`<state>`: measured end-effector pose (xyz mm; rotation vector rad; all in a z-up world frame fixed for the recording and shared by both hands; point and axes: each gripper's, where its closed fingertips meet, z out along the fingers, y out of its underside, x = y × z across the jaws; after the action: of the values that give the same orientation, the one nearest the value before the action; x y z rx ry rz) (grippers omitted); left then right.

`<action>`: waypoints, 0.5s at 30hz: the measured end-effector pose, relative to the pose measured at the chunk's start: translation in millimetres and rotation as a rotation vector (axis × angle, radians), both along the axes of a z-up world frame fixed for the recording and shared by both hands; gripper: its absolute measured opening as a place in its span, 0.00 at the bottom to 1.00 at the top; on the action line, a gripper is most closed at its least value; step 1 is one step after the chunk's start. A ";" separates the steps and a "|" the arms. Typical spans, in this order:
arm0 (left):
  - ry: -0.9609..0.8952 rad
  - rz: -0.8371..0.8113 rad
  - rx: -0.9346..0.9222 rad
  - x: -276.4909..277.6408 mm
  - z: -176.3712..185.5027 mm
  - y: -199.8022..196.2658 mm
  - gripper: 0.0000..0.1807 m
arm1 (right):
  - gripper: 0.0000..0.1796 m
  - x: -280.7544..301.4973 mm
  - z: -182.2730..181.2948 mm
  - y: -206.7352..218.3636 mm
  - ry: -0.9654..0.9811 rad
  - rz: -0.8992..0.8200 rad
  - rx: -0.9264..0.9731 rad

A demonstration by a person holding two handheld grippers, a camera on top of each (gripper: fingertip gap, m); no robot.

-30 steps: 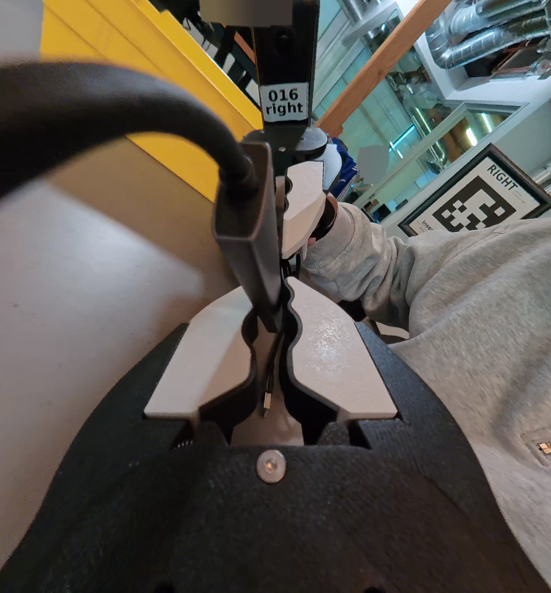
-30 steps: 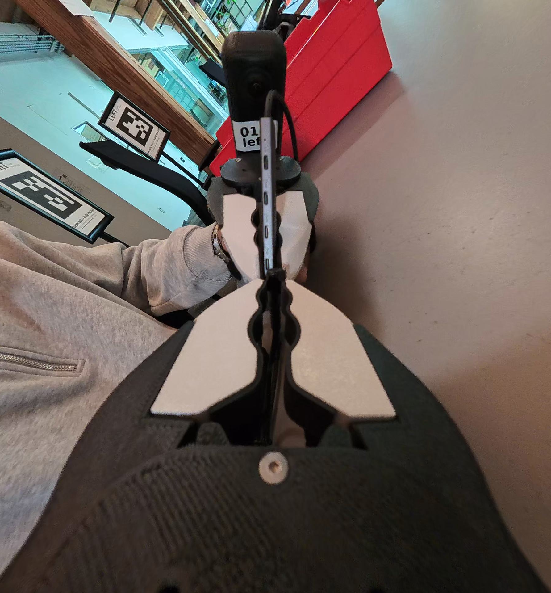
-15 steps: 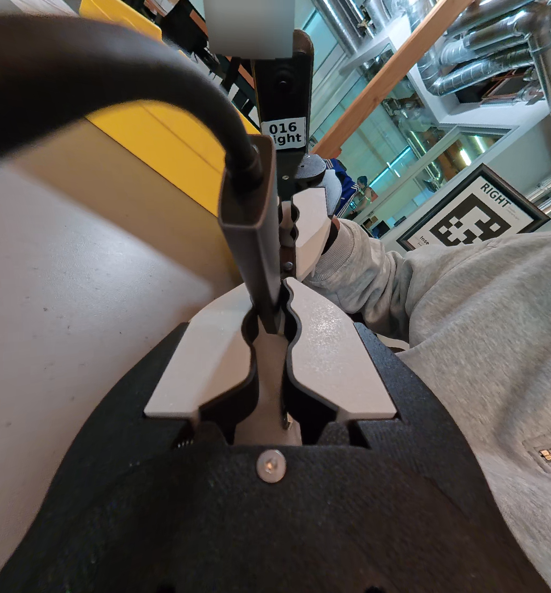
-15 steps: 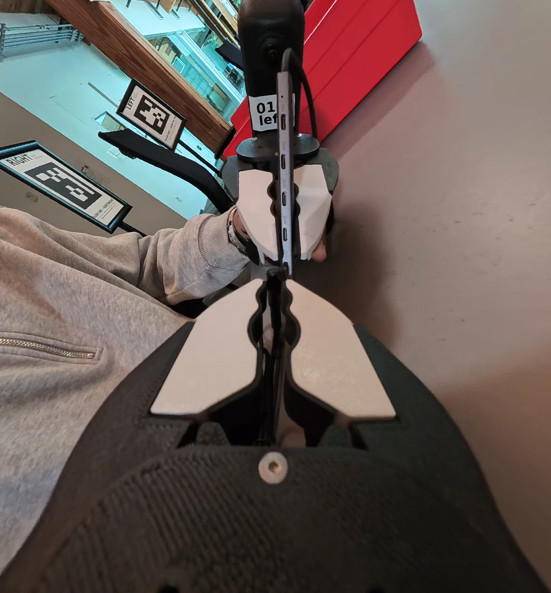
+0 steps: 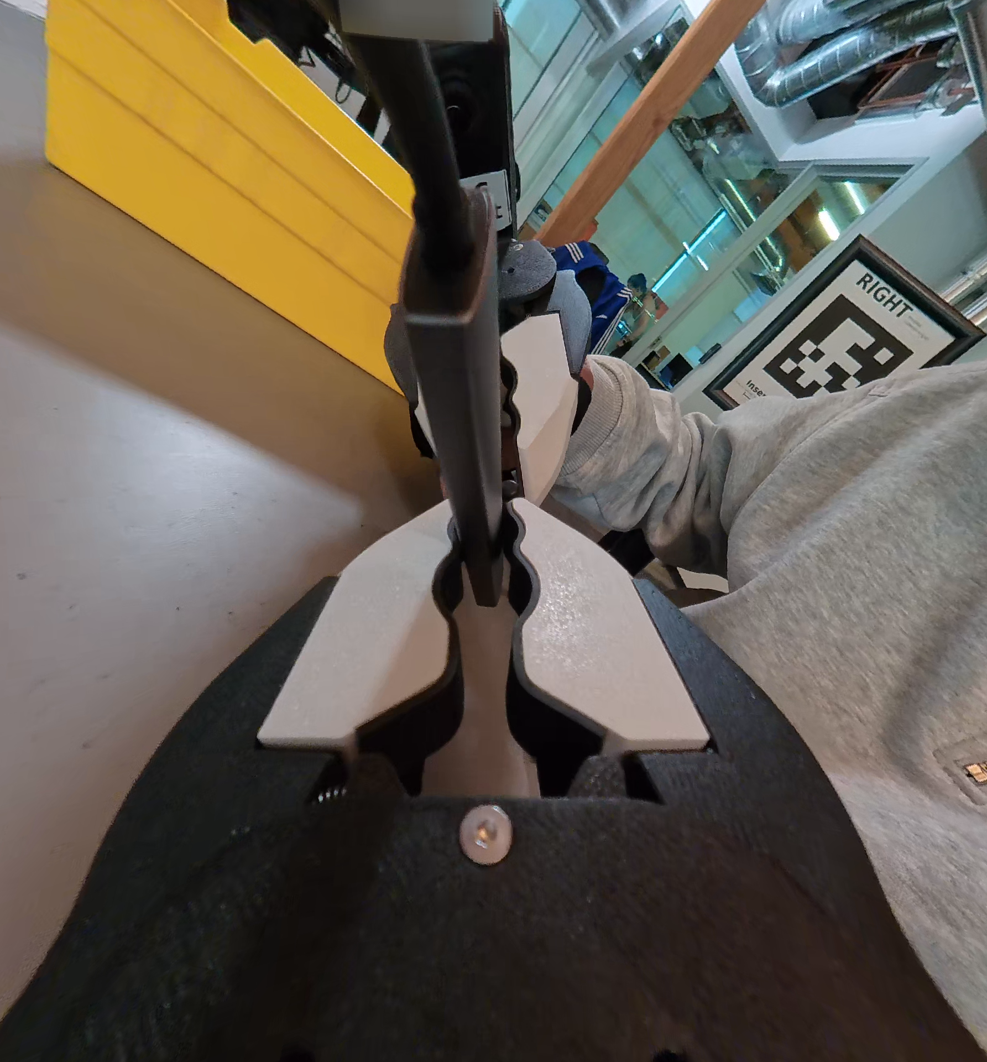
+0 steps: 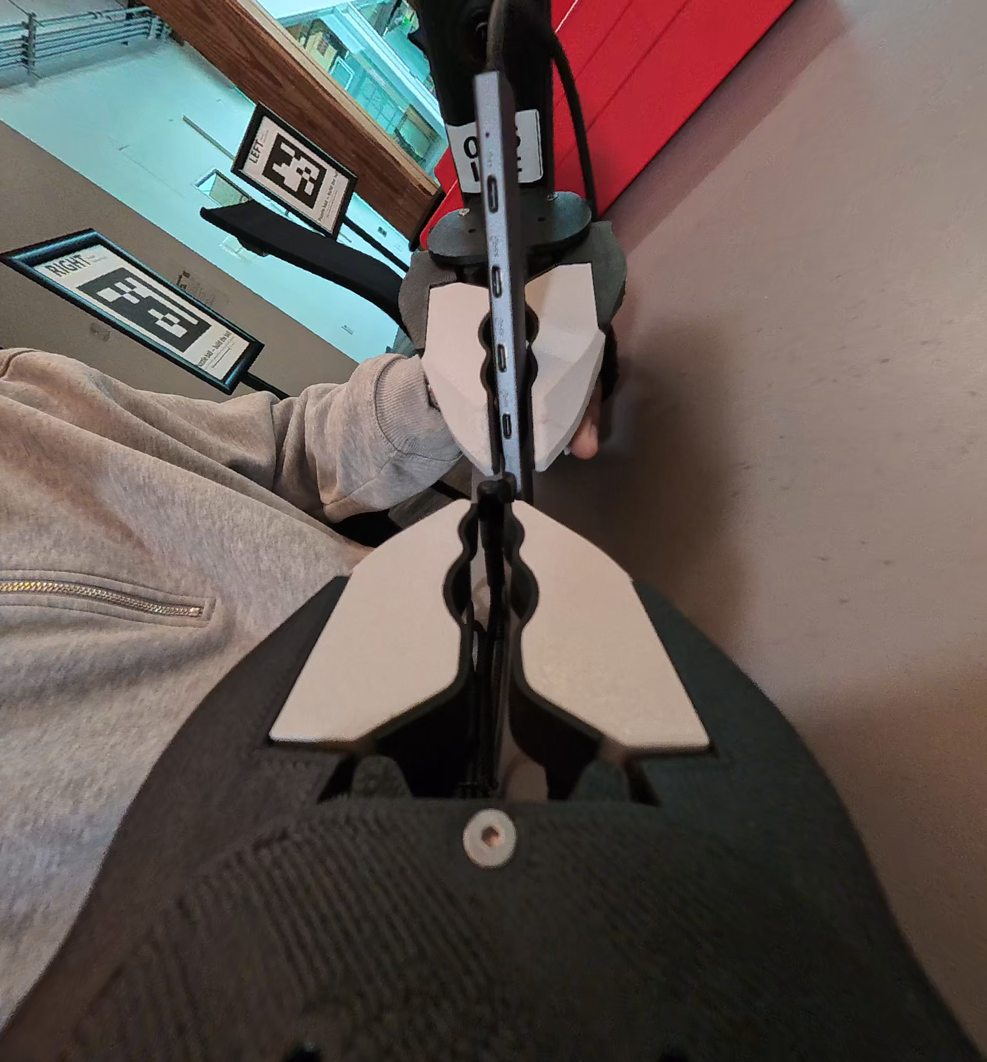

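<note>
While the left tool [image 5: 482, 551] grips one end of a slim grey hub [image 6: 502, 299], the right tool [image 6: 494, 511], facing it, pinches a thin black cable [image 6: 488, 661] at the hub's lower end.

Bright, even daylight in both views, strongest from the glazed teal-tinted windows [image 5: 703, 241] behind. Soft, diffuse shadow under the yellow plastic crate [image 5: 203, 155] on the matte grey-beige tabletop [image 5: 106, 546]; a faint one beside the red plastic crate [image 6: 669, 86]. Mild speckled sheen on the white plastic fingers [image 5: 600, 661] of the near gripper. Strong fisheye bending toward the edges, horizon tilted. Thick black cable [image 5: 422, 115] close to the lens, blurred; black gripper body at the bottom soft.
</note>
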<state>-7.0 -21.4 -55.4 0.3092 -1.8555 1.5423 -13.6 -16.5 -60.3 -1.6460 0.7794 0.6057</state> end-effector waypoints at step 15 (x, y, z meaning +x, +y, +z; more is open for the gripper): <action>0.047 0.010 -0.044 2.4 5.3 0.3 0.05 | 0.04 1.8 1.5 2.7 -0.021 -0.014 0.016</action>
<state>-4.6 -21.2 -50.1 0.3323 -1.7837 1.5676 -11.8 -13.8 -58.8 -1.6279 0.7685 0.5823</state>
